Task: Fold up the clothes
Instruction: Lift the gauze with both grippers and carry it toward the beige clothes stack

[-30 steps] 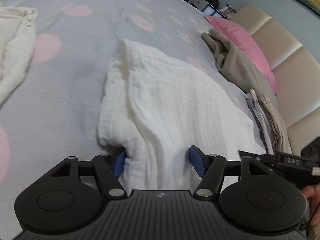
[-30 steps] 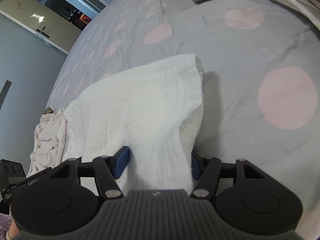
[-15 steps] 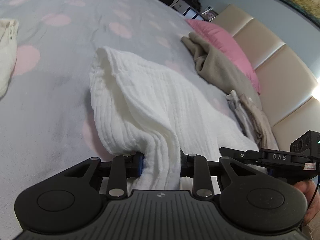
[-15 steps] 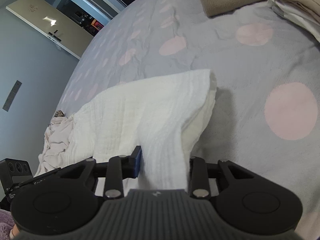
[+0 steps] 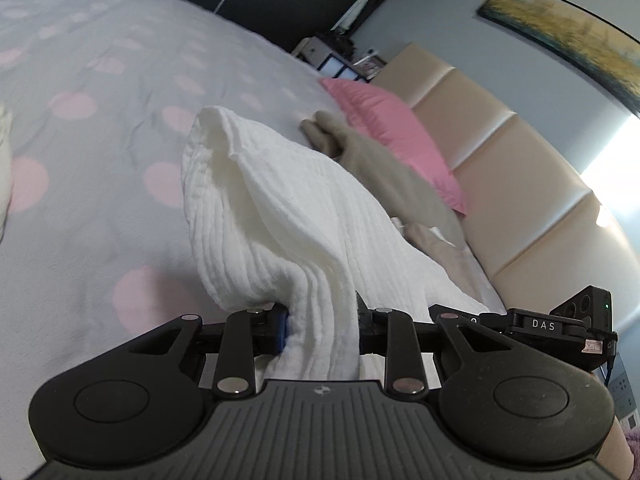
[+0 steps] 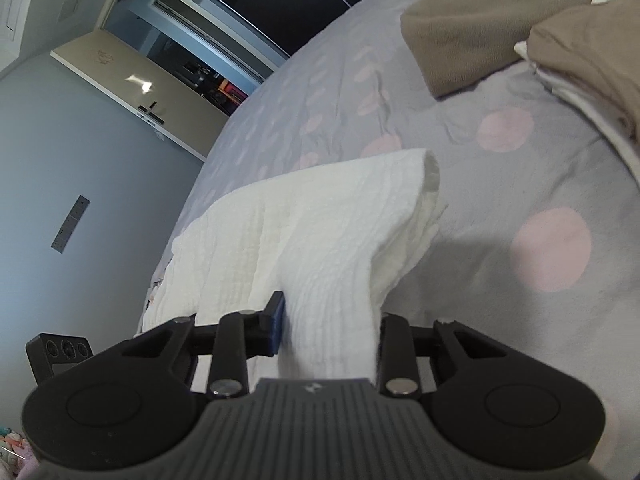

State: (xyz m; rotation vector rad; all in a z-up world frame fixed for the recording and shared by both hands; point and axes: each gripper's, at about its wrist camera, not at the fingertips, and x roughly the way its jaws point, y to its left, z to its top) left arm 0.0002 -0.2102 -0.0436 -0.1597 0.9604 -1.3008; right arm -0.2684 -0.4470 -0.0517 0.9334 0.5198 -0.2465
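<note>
Both claws are clenched on one white cloth: the left claw (image 5: 322,330) grips a bunched edge, and the right claw (image 6: 330,330) grips another bunched part of the same cloth (image 5: 288,208). The cloth rises off the bed (image 5: 80,240) in a hump; whether its far end rests on the cover cannot be told.

Risks, as judged. Each grip holds a thick wad, not a flat hem, so a layer may slide out if the claws pull apart, and the fold would skew. The loose far corner at 12 o'clock in the right view (image 6: 428,168) may curl under when laid down.

Edges and room. In the left view, a tan garment (image 5: 380,168) and a pink pillow (image 5: 396,132) lie at 1 o'clock, near the cloth's far side, with the headboard (image 5: 500,168) beyond; a swing that way may snag them. Bare cover lies from 9 to 11 o'clock. In the right view, bare cover lies at 2 to 3 o'clock; tan clothes (image 6: 460,40) sit well apart at 1 o'clock.
</note>
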